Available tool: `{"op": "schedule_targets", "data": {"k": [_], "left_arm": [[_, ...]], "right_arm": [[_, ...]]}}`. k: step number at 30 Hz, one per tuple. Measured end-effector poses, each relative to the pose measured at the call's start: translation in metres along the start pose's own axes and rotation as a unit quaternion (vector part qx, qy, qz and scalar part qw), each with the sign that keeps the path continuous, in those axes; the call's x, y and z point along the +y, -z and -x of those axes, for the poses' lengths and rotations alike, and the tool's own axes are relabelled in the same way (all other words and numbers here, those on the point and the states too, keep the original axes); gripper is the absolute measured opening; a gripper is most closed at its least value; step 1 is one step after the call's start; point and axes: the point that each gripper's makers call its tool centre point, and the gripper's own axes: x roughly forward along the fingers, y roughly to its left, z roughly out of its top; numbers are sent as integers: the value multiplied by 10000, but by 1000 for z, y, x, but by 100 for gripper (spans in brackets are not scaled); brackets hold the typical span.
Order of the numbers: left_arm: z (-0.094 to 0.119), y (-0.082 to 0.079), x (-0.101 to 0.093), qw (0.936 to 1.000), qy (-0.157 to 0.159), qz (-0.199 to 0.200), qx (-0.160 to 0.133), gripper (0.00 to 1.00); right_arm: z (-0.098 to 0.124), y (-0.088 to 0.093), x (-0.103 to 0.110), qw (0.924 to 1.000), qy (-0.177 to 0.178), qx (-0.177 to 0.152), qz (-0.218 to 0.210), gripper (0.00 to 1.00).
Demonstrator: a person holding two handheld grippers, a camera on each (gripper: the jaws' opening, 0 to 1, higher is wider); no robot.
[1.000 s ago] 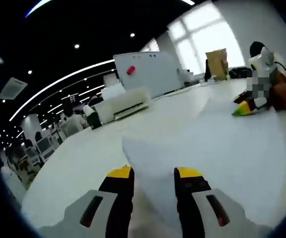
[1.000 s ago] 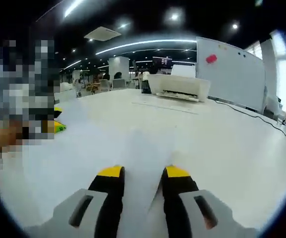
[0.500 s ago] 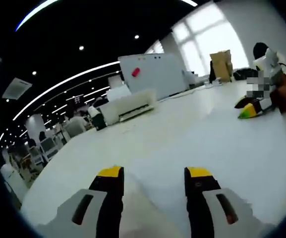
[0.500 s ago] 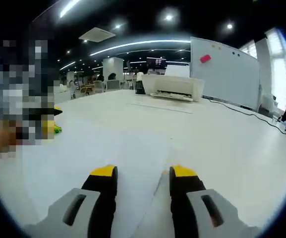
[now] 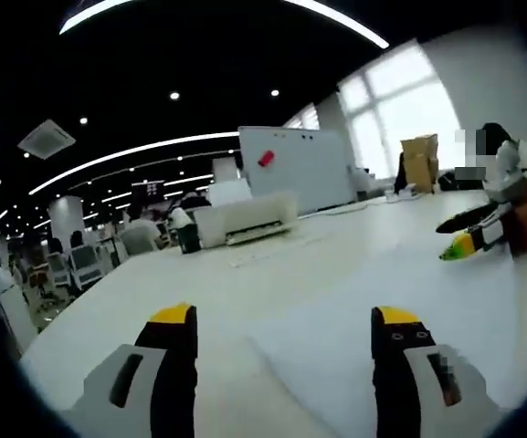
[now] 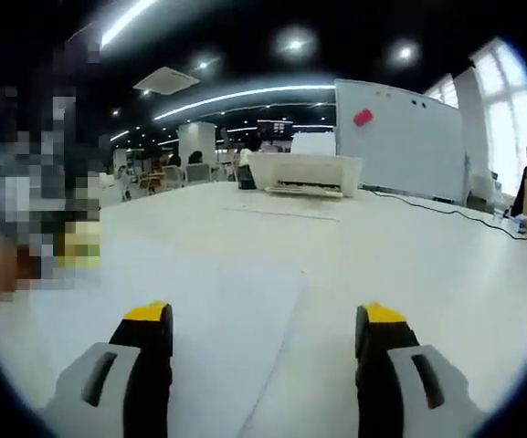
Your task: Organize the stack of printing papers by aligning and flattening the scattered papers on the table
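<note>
White printing paper (image 5: 446, 292) lies flat on the white table (image 5: 199, 283), and its near corner reaches in between my left jaws. My left gripper (image 5: 283, 318) is open wide, low over the sheet, holding nothing. The right gripper's yellow-tipped fingers (image 5: 462, 243) show at the far right edge of the paper. In the right gripper view the paper (image 6: 199, 292) spreads to the left, its edge running between the jaws. My right gripper (image 6: 265, 315) is also open wide and holds nothing. The left gripper (image 6: 80, 248) appears blurred at the left.
A white printer (image 5: 245, 219) (image 6: 304, 173) stands at the table's far side, with a whiteboard (image 5: 304, 164) (image 6: 395, 137) behind it. A cardboard box (image 5: 420, 162) sits far right, and a black cable (image 6: 446, 203) crosses the table. Chairs and people fill the background.
Both grippers' jaws have spread from nearly shut to wide apart. The lifted paper edge has settled flat on the table. Both cameras sit lower and more level.
</note>
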Motion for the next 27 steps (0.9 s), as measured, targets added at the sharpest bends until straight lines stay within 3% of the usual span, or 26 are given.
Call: {"op": "schedule_targets", "data": {"k": [6, 8, 11, 22, 27], "left_arm": [[7, 0, -11, 9998, 73, -176, 40, 94], [9, 0, -11, 9998, 93, -156, 51, 97], [14, 3, -7, 9999, 86, -79, 114, 97], [41, 8, -6, 9993, 28, -190, 325, 97], [54, 9, -11, 9987, 102, -117, 495, 97]], "right_arm": [[2, 0, 0, 9998, -212, 24, 35, 90], [6, -5, -2, 9995, -256, -107, -132, 90], [11, -8, -3, 9985, -349, -191, -388, 90], [33, -2, 0, 9988, -426, -189, -168, 90], [47, 5, -1, 9991, -368, 38, -193, 90]]}}
